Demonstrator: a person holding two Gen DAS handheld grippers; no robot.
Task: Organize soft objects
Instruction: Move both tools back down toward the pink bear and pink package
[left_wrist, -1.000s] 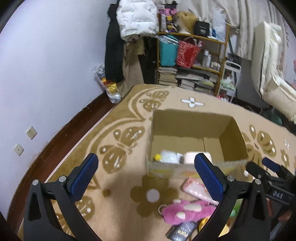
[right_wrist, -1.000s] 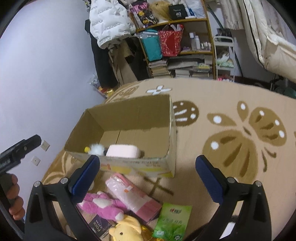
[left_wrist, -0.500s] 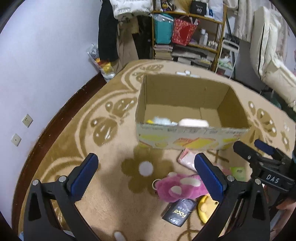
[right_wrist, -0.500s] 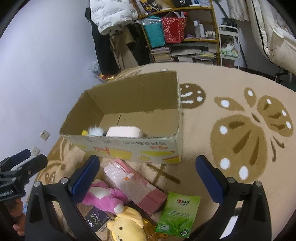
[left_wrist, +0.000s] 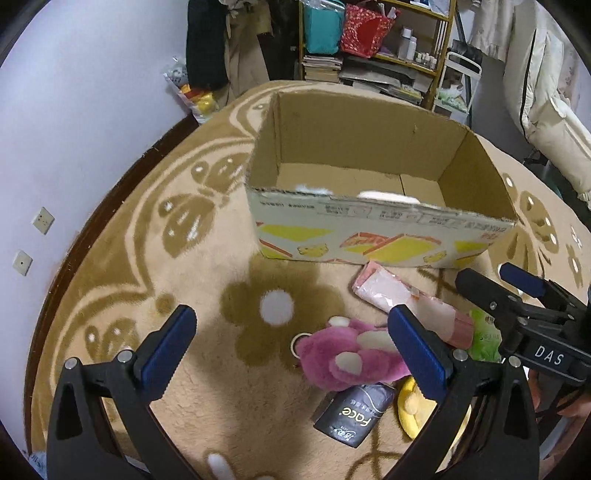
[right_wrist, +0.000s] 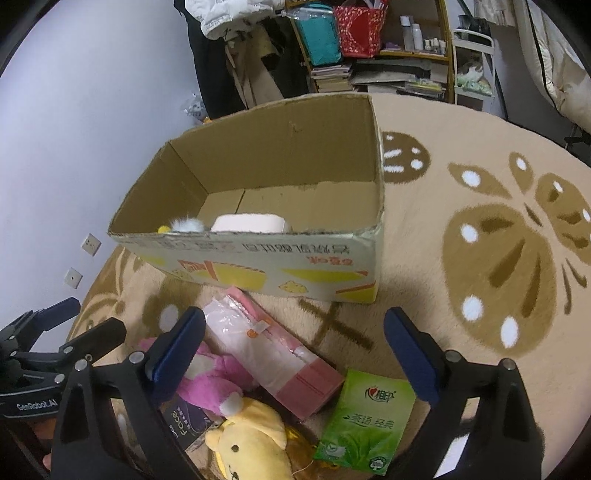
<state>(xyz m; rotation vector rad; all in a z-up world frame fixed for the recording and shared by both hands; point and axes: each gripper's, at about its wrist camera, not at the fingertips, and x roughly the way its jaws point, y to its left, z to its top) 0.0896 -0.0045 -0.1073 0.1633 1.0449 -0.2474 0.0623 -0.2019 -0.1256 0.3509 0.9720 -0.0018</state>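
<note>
Both tools (left_wrist: 288, 350) (right_wrist: 293, 350) agape (nothing gripped)

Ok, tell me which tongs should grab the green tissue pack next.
Right. The green tissue pack lies between the open right tongs, just ahead of them. The left tongs, also open, hang over the pink plush, with the pack off past their right finger.

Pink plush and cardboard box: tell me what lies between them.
In the right wrist view, the pink tissue pack lies on the rug between the pink plush and the cardboard box, its far end close to the box's front wall.
</note>
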